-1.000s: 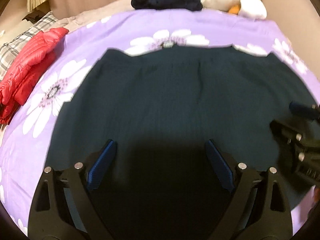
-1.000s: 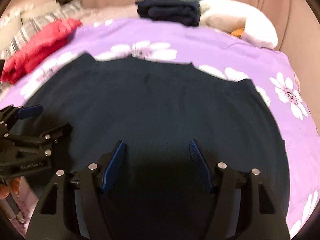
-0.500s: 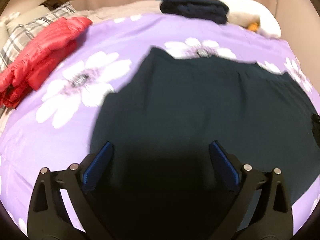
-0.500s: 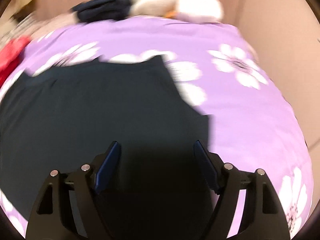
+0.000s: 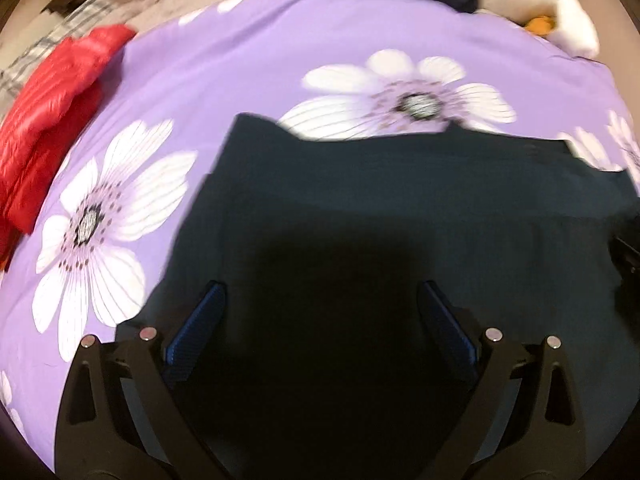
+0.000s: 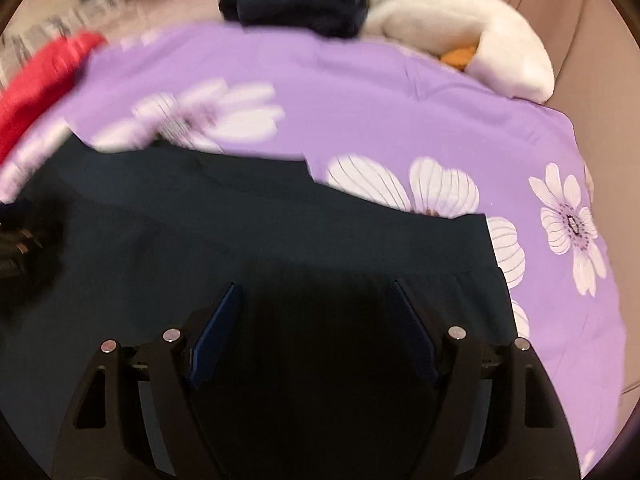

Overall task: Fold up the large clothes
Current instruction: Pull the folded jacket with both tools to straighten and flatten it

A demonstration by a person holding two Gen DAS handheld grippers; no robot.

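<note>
A large dark navy garment lies spread flat on the purple flowered bedspread; it also shows in the right wrist view. My left gripper is open and empty above the garment's left part, its blue pads wide apart. My right gripper is open and empty above the garment's right part. The left gripper shows at the left edge of the right wrist view, and the right gripper at the right edge of the left wrist view.
A red puffer jacket lies at the bed's left side. A folded dark garment and a white pillow lie at the far end. The bedspread ends near a beige wall on the right.
Both grippers swung apart toward the garment's left and right sides, then turned partly back. Both stayed open and empty. The garment has not moved.
</note>
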